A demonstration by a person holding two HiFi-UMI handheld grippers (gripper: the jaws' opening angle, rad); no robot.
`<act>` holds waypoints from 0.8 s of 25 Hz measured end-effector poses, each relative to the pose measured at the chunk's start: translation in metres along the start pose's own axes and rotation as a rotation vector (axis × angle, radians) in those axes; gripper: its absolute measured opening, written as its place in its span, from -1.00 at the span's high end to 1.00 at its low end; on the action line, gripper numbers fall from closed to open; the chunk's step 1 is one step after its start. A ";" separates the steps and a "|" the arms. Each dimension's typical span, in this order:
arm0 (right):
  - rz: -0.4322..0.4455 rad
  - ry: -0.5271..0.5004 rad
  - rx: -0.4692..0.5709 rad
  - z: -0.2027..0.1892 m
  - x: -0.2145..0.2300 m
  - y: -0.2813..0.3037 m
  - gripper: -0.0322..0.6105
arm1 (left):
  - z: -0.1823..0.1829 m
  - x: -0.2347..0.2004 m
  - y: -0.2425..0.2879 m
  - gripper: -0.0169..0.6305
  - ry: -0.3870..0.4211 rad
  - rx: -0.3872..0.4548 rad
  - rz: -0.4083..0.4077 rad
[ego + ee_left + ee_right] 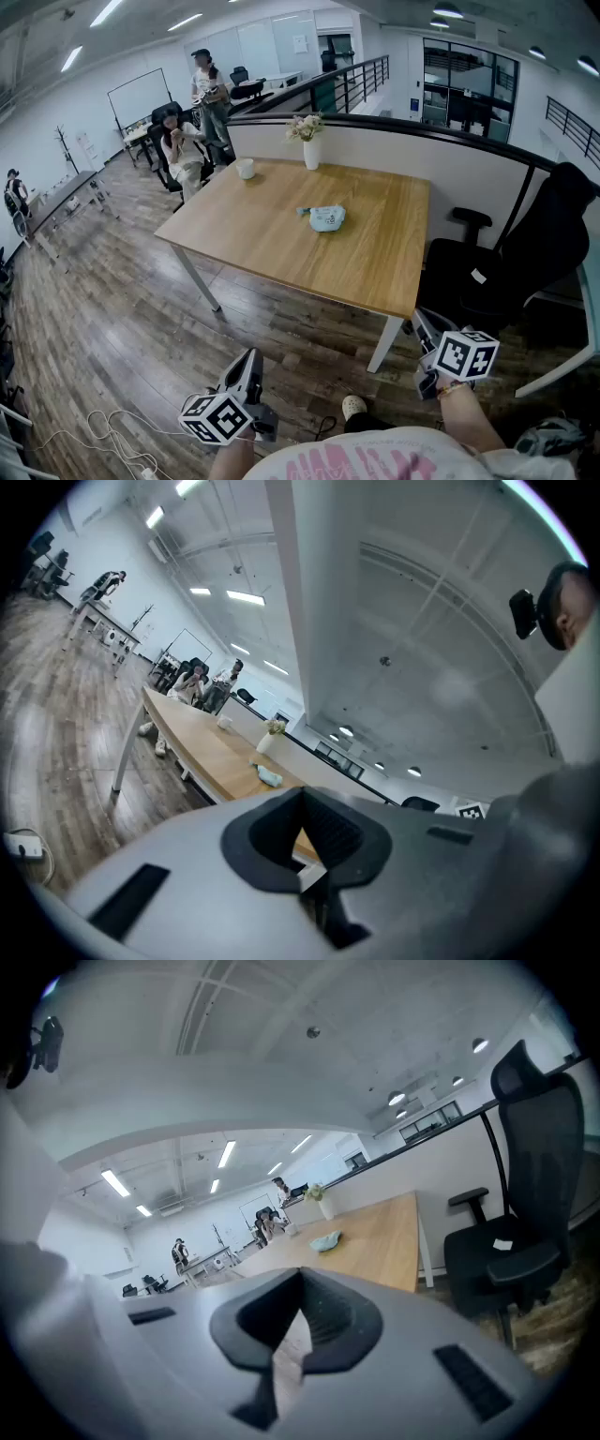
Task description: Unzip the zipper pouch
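Left gripper (247,370) and right gripper (424,330) hang low by the body, fingers (339,1318) pressed together on nothing. The pouch (326,218) lies well off, mid-counter (375,258), likely not yet approached.

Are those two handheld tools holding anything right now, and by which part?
Nothing is held. The left tool and right tool are both shut and empty; the zipper pouch lies untouched on the table.

Wooden table (281,239) w/ white legs carries a light-blue zipper pouch (327,218) near ctr, a white vase (311,154) w/ flowers at far edge & a white cup (246,169) toward far-left corner.
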State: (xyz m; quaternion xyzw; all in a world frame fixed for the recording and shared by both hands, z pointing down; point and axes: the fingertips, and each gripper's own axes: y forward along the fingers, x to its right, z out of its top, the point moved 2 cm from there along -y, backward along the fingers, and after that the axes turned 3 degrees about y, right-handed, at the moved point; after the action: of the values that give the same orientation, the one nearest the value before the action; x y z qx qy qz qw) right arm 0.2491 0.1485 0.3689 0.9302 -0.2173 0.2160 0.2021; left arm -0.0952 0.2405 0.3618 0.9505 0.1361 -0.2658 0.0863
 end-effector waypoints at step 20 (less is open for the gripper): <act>0.120 -0.028 -0.061 0.104 0.063 0.215 0.91 | 0.055 -0.052 0.179 0.95 -0.003 0.111 0.128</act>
State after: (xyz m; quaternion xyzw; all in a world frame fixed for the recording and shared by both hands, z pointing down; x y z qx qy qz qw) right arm 0.2277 -0.0977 0.3743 0.9118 -0.2822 0.2078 0.2138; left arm -0.1097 0.0470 0.3588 0.9601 0.0597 -0.2684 0.0505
